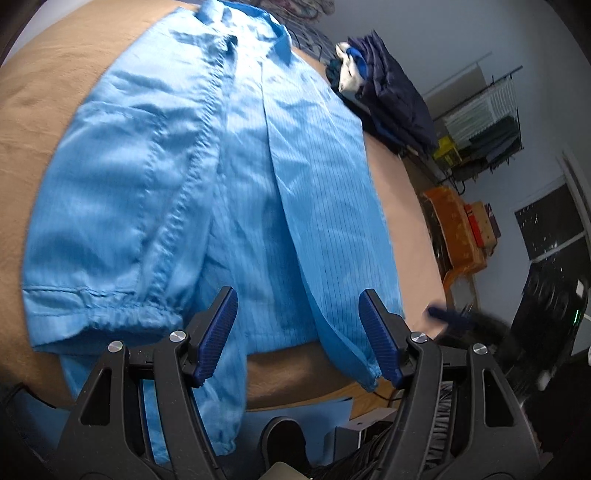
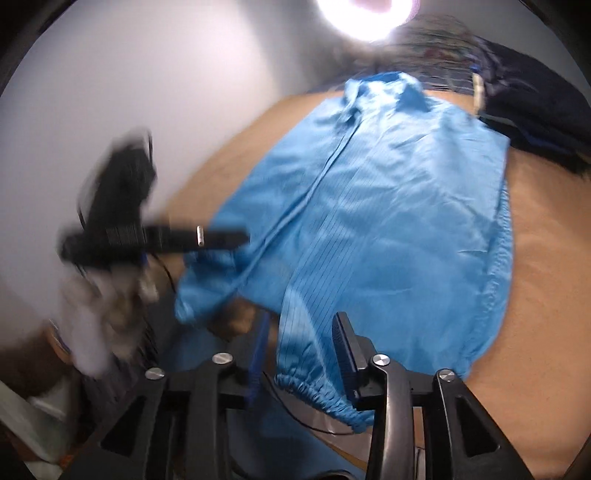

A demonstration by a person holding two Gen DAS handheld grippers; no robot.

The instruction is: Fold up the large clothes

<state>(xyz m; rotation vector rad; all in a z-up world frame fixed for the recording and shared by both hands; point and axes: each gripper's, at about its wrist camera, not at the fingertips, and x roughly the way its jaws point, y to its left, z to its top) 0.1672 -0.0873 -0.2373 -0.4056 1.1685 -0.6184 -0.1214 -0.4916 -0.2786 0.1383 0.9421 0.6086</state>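
Blue pads (image 1: pixel 218 332) on the left gripper (image 1: pixel 299 332) stand wide apart with nothing between them. Right past them lies the blue coat (image 1: pixel 229 166), spread flat on the tan bed (image 1: pixel 48 92). Its collar (image 1: pixel 258 33) is far ahead. One cuff (image 1: pixel 371 376) hangs off the near edge, close to the right pad. Dark clothes (image 1: pixel 391 99) sit in a pile ahead and to the right.

From the right gripper (image 2: pixel 299 354), another cuff (image 2: pixel 325 398) sits between the fingers, which are partly apart. I cannot tell if they pinch it. The left gripper (image 2: pixel 155 236) shows as a blur up on the left, over the coat's edge.
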